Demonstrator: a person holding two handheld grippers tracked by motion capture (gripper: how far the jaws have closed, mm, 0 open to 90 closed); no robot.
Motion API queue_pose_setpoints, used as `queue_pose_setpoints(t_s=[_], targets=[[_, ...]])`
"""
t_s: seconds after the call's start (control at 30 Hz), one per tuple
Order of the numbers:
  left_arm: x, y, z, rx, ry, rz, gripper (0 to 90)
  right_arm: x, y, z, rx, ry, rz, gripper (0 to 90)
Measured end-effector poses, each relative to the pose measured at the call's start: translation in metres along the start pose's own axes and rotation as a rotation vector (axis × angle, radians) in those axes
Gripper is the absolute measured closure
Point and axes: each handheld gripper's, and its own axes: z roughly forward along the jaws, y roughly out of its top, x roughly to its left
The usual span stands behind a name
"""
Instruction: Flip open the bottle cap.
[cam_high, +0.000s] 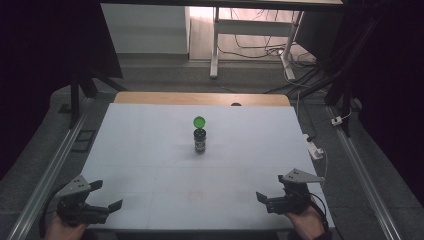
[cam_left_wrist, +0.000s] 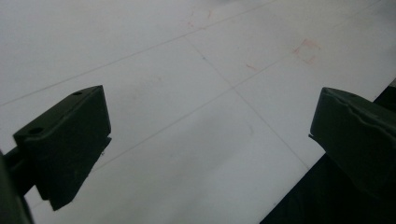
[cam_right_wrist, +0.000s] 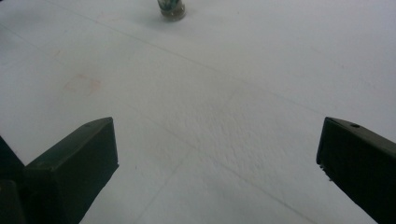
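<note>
A small spice bottle with dark contents stands upright near the middle of the white table. Its green flip lid is hinged open and points up. My left gripper rests at the front left corner, held by a hand, with its jaws wide apart over bare table. In the left gripper view the left gripper has nothing between its fingers. My right gripper sits at the front right, open and well short of the bottle. In the right gripper view the right gripper is open, and the bottle's base shows at the top edge.
A white power adapter with a cable lies at the table's right edge. A wooden strip borders the far side. Metal rails run along both sides. Faint red marks stain the table's front. A white desk frame stands beyond.
</note>
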Motion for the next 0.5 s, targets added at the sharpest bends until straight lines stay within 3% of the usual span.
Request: queue_pose_setpoints(t_s=[0.3,0.5], targets=[[0.003,-0.010,-0.007,0.017,0.019,-0.024,0.0,-0.005,-0.018,-0.011,0.075,-0.021,0.023,0.0],[0.004,-0.009,-0.006,0.026,0.010,-0.026,0.0,-0.004,-0.019,-0.012,0.078,-0.027,0.022,0.0]])
